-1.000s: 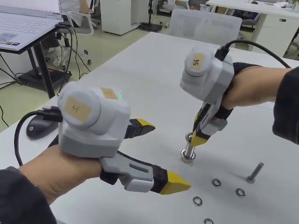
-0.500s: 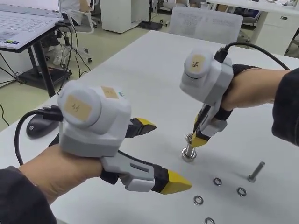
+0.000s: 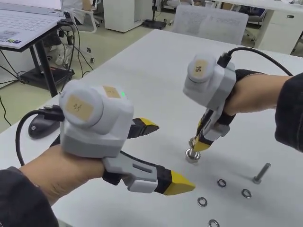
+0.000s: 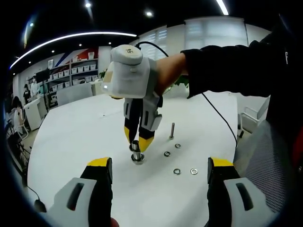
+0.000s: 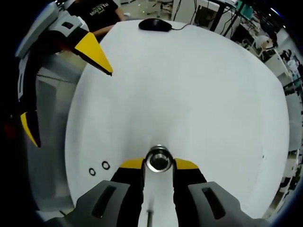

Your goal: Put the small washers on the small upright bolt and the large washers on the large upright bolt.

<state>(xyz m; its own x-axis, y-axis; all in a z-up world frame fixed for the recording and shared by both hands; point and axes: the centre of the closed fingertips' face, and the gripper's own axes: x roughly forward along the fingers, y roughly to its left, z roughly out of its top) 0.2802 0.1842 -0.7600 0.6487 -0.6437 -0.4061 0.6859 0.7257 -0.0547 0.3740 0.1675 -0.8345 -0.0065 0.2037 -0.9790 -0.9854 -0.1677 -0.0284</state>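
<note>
The large upright bolt [image 3: 191, 154] stands mid-table. My right gripper [image 3: 199, 144] hangs straight over the bolt, shut on a large washer [image 5: 158, 159] that sits around the bolt's top [image 4: 135, 144]. The small bolt [image 3: 260, 173] stands to the right, seen upright in the left gripper view [image 4: 171, 131]. Several small washers [image 3: 221, 182] lie flat between the bolts and the near edge, and two of them [image 5: 105, 165] show in the right gripper view. My left gripper [image 3: 164, 155] is open and holds nothing, level above the table left of the large bolt, its jaws [image 4: 160, 164] wide apart.
A black mouse [image 3: 40, 126] lies at the table's left edge. A laptop [image 3: 23, 23] sits on a stand beyond that edge. A chair [image 3: 208, 22] stands at the far end. The white tabletop [image 3: 156, 71] is bare behind the bolts.
My right gripper has come down a little along the large bolt, so less of the bolt shows under its tips. The left gripper has kept its place.
</note>
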